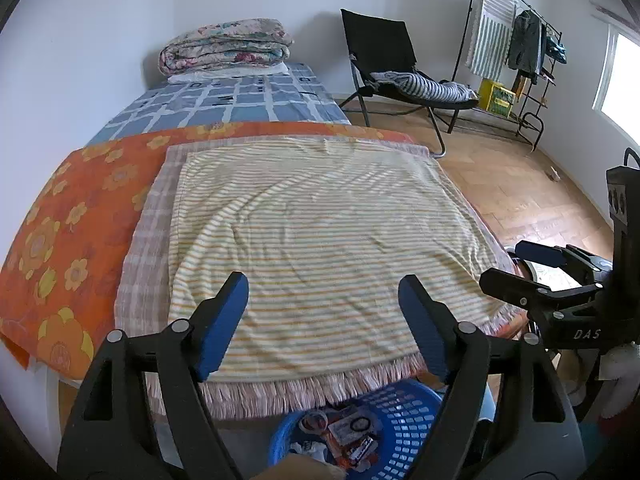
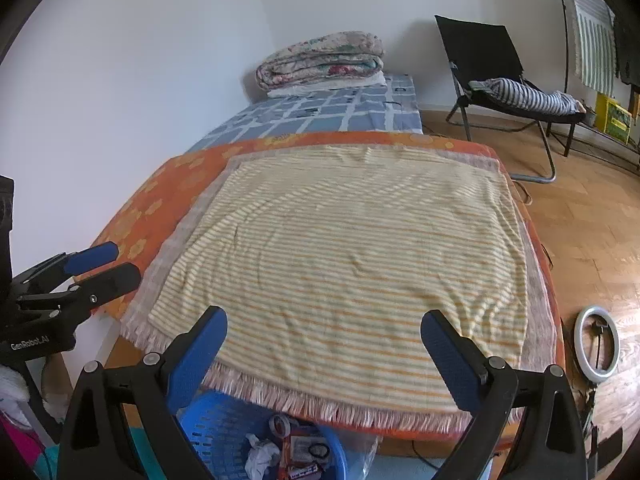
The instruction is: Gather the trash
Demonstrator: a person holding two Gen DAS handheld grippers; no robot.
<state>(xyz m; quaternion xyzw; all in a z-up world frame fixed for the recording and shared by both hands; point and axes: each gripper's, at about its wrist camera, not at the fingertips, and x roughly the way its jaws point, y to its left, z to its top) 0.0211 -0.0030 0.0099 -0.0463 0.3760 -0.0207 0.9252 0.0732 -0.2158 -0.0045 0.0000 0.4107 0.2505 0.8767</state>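
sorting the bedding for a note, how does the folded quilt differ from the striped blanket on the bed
The folded quilt is floral, bundled thick and sits at the far end by the wall. The striped blanket has yellow and white stripes, lies spread flat in one layer and covers the near end, its fringe hanging over the blue basket. Both rest on the same bed, and neither gripper touches them.

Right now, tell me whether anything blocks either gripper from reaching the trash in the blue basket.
Nothing visible does. The blue basket sits on the floor below the bed's fringed edge, trash exposed inside. Left gripper and right gripper both hang open and empty above it.
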